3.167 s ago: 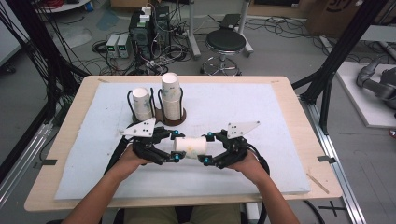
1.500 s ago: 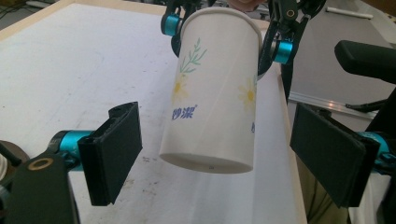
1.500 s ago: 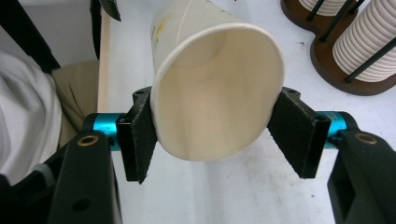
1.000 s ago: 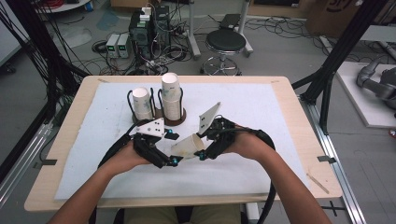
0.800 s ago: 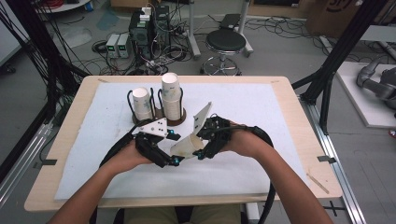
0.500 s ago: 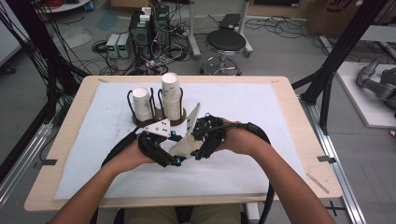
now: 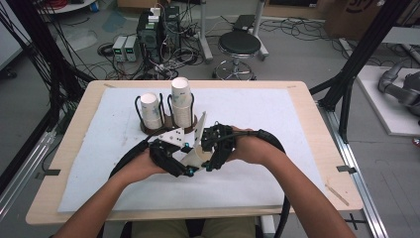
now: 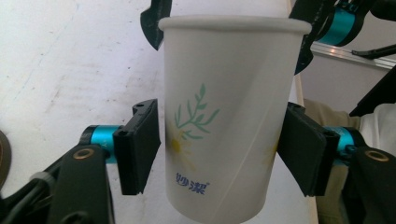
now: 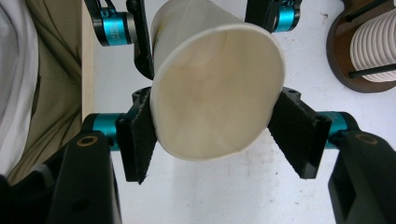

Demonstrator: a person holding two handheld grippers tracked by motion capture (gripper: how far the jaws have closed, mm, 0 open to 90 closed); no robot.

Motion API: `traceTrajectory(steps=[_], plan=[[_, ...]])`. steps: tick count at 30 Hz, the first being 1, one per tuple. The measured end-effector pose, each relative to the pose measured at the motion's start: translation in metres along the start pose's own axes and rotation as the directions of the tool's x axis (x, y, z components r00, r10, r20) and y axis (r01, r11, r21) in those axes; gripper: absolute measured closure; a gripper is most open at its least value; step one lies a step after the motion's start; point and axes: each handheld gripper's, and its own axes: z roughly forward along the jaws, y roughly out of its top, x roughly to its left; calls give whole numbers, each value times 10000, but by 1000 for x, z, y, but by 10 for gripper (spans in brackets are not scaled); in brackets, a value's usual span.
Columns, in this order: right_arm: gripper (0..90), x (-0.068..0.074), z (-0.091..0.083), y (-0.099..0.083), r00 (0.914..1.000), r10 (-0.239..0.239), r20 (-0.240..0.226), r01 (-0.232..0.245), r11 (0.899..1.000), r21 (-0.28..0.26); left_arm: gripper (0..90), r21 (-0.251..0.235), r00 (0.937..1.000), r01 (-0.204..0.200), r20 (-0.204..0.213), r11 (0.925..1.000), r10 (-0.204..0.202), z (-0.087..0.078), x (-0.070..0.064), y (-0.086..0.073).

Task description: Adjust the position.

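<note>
I'm gripping one paper cup (image 7: 197, 157) with both grippers, left gripper (image 7: 184, 166) and right gripper (image 7: 212, 161), over the white mat (image 7: 277, 129); cables (image 7: 297, 29) are littering the floor behind.

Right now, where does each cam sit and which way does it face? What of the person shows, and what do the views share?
High view: above the person's side, facing forward and down on the table; forearms, hands, left gripper and right gripper show.
Left gripper view: on the left gripper, facing the paper cup side-on between its black jaws.
Right gripper view: on the right gripper, looking into the cup's open mouth; trouser leg at left.
Shared: the cup in all views; the cup rack in the high and right gripper views.
</note>
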Motion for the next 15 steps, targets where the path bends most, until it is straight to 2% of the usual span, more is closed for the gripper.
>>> traceTrajectory(steps=[10,11,15], plan=[[367,2,4,6,9993,-333,-197,338,9991,239,375,352,9996,-90,261,9993,81,7,-2,-1],[367,3,4,7,9993,-314,-189,318,9992,227,379,479,9994,-240,255,9986,228,6,-1,-1],[362,1,3,6,9995,-256,-200,258,9996,130,384,51,9998,-18,218,10000,17,5,-1,-4]])
